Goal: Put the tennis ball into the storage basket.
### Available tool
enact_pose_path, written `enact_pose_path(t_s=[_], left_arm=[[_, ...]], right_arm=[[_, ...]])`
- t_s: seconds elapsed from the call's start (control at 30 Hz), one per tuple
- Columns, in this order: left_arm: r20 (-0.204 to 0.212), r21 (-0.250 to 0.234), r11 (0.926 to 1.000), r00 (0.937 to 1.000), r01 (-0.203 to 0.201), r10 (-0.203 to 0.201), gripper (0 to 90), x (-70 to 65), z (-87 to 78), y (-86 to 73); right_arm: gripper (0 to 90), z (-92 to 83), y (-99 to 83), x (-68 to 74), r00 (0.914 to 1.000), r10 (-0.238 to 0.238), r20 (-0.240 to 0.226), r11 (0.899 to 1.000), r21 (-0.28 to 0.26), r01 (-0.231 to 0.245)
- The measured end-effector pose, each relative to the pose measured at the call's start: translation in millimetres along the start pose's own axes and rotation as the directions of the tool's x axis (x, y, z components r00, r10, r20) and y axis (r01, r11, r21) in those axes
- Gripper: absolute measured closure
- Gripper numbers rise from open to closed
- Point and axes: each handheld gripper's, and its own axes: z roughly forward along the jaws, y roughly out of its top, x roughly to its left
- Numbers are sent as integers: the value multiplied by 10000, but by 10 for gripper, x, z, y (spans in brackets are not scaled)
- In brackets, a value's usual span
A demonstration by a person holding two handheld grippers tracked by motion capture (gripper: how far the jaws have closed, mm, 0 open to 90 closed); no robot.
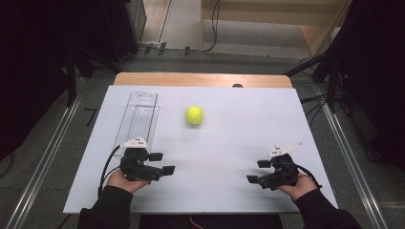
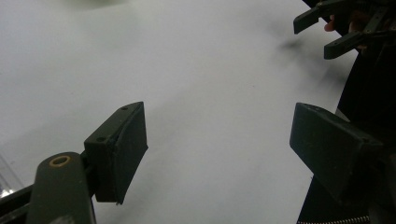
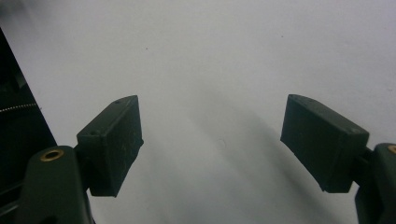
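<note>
no readable text, labels or signs

Two dark-sleeved forearms come in from the near edge, one at the left and one at the right, well apart. The left hand (image 1: 125,181) grips the left tongs (image 1: 162,163), which point right towards the middle, jaws parted with nothing between them. The right hand (image 1: 300,185) grips the right tongs (image 1: 258,171), which point left, jaws likewise standing wide and empty.
</note>
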Motion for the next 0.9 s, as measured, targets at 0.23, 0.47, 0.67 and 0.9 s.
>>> enact_pose_path(t_s=[0.23,0.47,0.67,0.9], left_arm=[[-208,-113,9998,9996,-185,182,162,-75,63,43],[-360,-88,9995,9989,-300,297,162,-116,134,101],[-235,91,9998,9996,-172,174,162,-132,189,171],[-448,116,9997,9988,-192,197,162,-125,248,223]], right_arm=[[186,-5,-6,-2,10000,12,27,10000,-16,-12],[186,-6,-8,1,10000,44,49,10000,-5,-44],[185,-4,-6,-1,10000,63,31,10000,0,-63],[185,-9,-2,-8,9999,157,61,9999,-47,-157]])
